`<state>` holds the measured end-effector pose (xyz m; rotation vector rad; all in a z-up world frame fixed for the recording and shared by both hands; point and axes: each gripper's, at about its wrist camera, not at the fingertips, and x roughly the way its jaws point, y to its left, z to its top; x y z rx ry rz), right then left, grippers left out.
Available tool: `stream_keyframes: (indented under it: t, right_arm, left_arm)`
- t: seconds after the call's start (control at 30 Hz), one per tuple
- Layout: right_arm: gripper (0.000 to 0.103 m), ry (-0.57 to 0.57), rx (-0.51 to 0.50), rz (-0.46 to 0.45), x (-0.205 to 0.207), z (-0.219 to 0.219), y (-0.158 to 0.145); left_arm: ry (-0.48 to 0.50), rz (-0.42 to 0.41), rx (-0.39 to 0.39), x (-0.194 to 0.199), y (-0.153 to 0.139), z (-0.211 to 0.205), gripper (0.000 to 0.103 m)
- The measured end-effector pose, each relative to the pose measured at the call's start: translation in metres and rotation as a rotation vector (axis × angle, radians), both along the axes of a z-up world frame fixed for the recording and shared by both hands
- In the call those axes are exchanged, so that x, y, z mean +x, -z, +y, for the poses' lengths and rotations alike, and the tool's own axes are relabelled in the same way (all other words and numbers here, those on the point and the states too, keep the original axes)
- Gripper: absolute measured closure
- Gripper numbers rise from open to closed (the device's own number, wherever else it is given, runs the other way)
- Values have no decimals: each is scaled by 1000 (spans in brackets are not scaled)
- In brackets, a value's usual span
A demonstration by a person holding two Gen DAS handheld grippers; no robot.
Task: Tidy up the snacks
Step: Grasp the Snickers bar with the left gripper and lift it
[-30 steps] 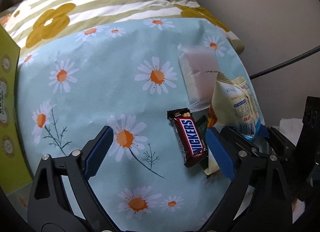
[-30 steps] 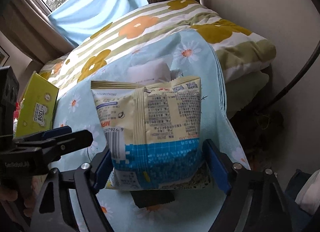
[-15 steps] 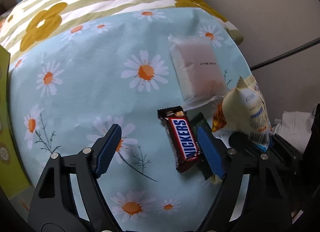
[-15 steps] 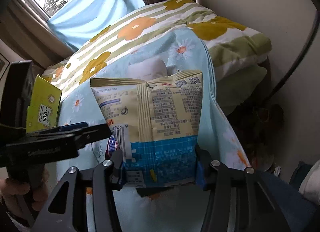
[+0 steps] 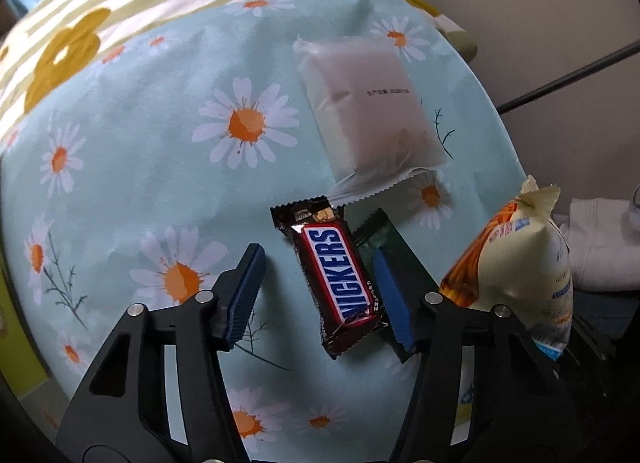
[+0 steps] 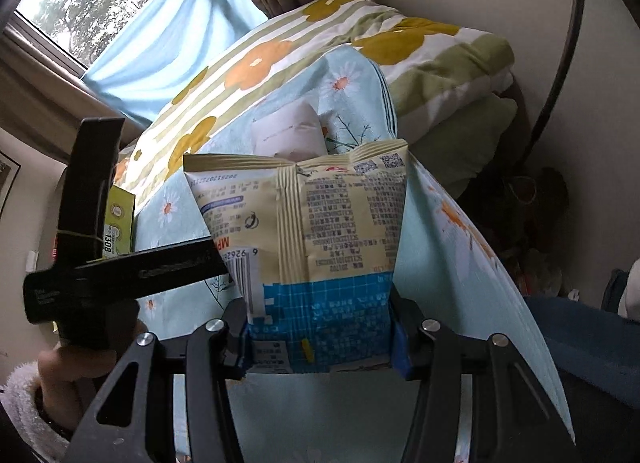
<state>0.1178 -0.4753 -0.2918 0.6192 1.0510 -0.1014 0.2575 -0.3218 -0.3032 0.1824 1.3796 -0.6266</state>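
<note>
Two blue pads of the right gripper [image 6: 320, 337] clamp the chip bag's [image 6: 308, 231] lower end, while the left gripper [image 5: 320, 289], fingers apart, straddles the Snickers bar [image 5: 336, 271] (a dark wrapper [image 5: 380, 231] lies half-hidden beside it).

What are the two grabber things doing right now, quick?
Left gripper: open, jaws either side of the Snickers bar, not gripping it.
Right gripper: closed on the cream and blue snack bag.

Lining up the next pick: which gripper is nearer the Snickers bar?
Left. The left gripper is open with its jaws straddling the Snickers bar on the daisy cloth. The right gripper is off to the right, shut on the chip bag.
</note>
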Motion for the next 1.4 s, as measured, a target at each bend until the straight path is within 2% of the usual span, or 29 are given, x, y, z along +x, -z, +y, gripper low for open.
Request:
stream_keyframes:
  t: [0.1,0.13,0.17,0.37,0.6,0.9,1.03,1.2,1.4]
  right_arm:
    - [55,-4,0,5,-1,1,2]
    - [55,-4,0,5,-1,1,2]
    - [55,-3,0,5,-1,1,2]
    - [55,2,1,3,1,0,4]
    - [55,-2,-3,-6,-2,2,1]
    - [55,-52,-32,-41,-1,11,-15]
    - [55,-85,-44,-67,2,14,-25]
    - [55,-141,-67,-113,10,19,-44]
    - [55,-231,-80,-189,32,32,-83]
  left_arm:
    - [12,-10,7,-2,0,-2,63]
    - [16,-11,8,-3,0,-4,70]
    - [21,-15,14,-3,0,-4,71]
    - [36,-26,12,-5,-1,-2,75]
    - [-7,-15,-5,-3,-3,12,75]
    - [-83,-62,-57,-9,-35,38,77]
    - [-129,-54,-84,-9,-42,49,77]
    - [-185,-127,-134,-14,-79,71,77]
    - [-291,-244,-193,-14,-148,120,77]
